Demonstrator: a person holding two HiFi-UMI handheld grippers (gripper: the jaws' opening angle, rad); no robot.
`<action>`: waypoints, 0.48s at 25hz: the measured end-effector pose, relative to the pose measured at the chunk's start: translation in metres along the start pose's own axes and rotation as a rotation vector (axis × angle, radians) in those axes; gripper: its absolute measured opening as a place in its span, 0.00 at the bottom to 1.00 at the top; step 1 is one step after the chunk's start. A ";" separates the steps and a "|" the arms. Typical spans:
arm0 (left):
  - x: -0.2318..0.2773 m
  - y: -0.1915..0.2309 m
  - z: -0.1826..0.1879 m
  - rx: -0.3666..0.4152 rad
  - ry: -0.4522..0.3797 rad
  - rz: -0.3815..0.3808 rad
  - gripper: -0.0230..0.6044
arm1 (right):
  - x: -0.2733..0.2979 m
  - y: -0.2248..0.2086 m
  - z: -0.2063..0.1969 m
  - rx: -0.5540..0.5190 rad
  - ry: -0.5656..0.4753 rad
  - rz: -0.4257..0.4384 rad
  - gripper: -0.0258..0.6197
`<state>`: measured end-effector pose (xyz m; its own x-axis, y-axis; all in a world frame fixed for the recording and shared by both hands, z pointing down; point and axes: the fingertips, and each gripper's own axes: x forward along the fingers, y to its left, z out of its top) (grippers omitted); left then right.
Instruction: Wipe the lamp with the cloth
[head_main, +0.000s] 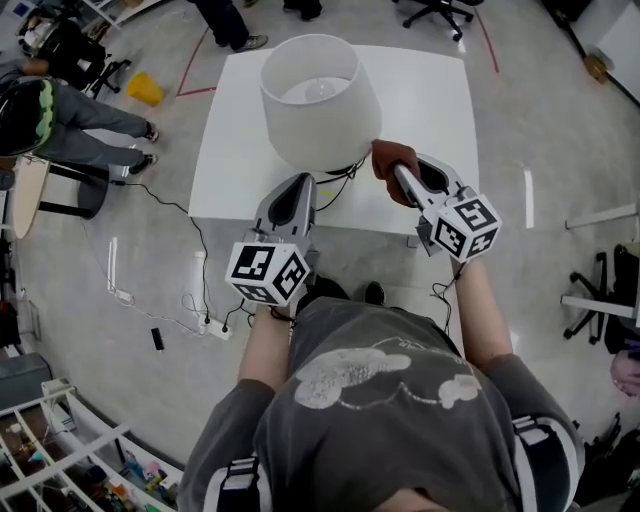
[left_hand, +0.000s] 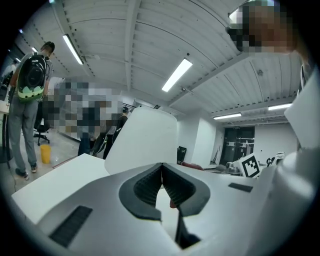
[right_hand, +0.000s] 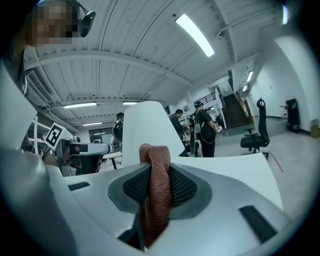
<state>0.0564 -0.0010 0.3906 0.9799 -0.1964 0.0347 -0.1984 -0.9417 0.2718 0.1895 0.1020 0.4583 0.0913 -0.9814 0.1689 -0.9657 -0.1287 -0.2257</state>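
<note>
**Cloth in the right claw, beside the lampshade**

From my feed, the white square table (head_main: 430, 100) stands on a pale grey floor (head_main: 540, 130) marked with red tape lines (head_main: 195, 62). Office chairs (head_main: 440, 12) stand beyond the table's far edge. A seated person (head_main: 70, 115) and a small yellow object (head_main: 146, 89) are off its left side. A white power strip (head_main: 215, 328) with trailing cords lies on the floor near the front left corner, and wire shelving (head_main: 60, 440) fills the lower left. Both gripper views show a ribbed white ceiling with long strip lights (left_hand: 176, 75).

The lamp (head_main: 320, 100) sits close to the table's near edge, left of centre. Its white shade is wide at the bottom and open at the top, with the bulb showing inside.

The right gripper (head_main: 400, 172) is clamped on the reddish-brown cloth (head_main: 392, 158), which bunches up above the jaw tips and hangs down between the pads. The cloth is just beside the shade's lower right rim, and I cannot tell whether they touch.

The left gripper (head_main: 300, 182) has its jaws pressed together with nothing between them, pointing at the near side of the shade.

The shade hides the lamp's base and stem. A black cable (head_main: 335, 190) comes out from under the shade and runs to the near edge of the table, where the grippers cover part of it.
</note>
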 end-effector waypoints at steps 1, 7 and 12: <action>-0.001 -0.002 0.001 -0.001 -0.004 -0.001 0.05 | -0.003 0.001 0.000 0.001 -0.001 0.006 0.17; -0.006 0.002 0.024 0.058 -0.030 -0.010 0.05 | -0.012 0.022 0.038 -0.029 -0.138 0.043 0.17; 0.001 0.005 0.055 0.054 -0.073 -0.032 0.05 | -0.009 0.036 0.091 -0.091 -0.212 0.051 0.17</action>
<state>0.0550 -0.0209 0.3389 0.9820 -0.1840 -0.0437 -0.1702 -0.9606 0.2197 0.1760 0.0928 0.3613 0.0819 -0.9955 -0.0477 -0.9873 -0.0745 -0.1400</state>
